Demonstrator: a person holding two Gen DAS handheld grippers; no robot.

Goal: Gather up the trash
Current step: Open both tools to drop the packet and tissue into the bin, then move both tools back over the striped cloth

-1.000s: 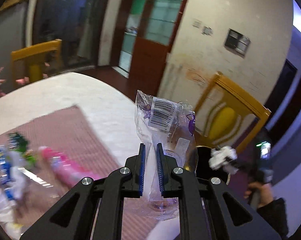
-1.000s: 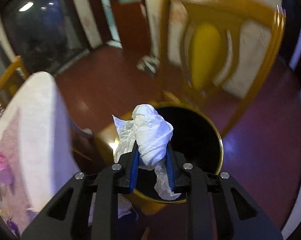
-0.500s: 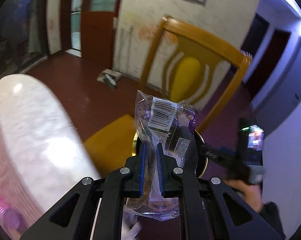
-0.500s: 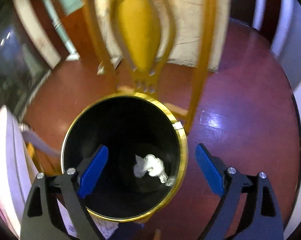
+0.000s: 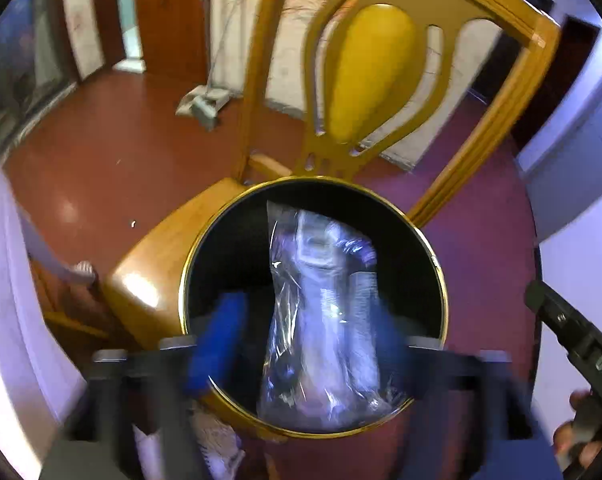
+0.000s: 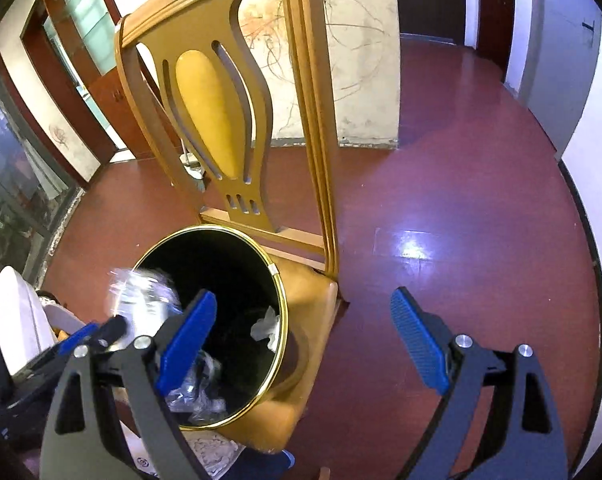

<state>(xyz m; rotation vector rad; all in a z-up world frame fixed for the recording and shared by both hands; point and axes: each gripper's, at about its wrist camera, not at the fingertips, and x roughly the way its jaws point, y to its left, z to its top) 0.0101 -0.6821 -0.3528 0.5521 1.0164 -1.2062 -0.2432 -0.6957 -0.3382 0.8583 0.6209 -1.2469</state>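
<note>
The clear plastic wrapper (image 5: 321, 320) hangs over the mouth of the black, gold-rimmed bin (image 5: 441, 280), between the left gripper (image 5: 301, 344)'s 2 blue pads, which are opening and look clear of it. A crumpled tissue (image 6: 267, 326) lies inside the bin. The right gripper (image 6: 301, 344) gapes wide, empty. The bin sits on a yellow wooden chair (image 6: 313, 292).
</note>
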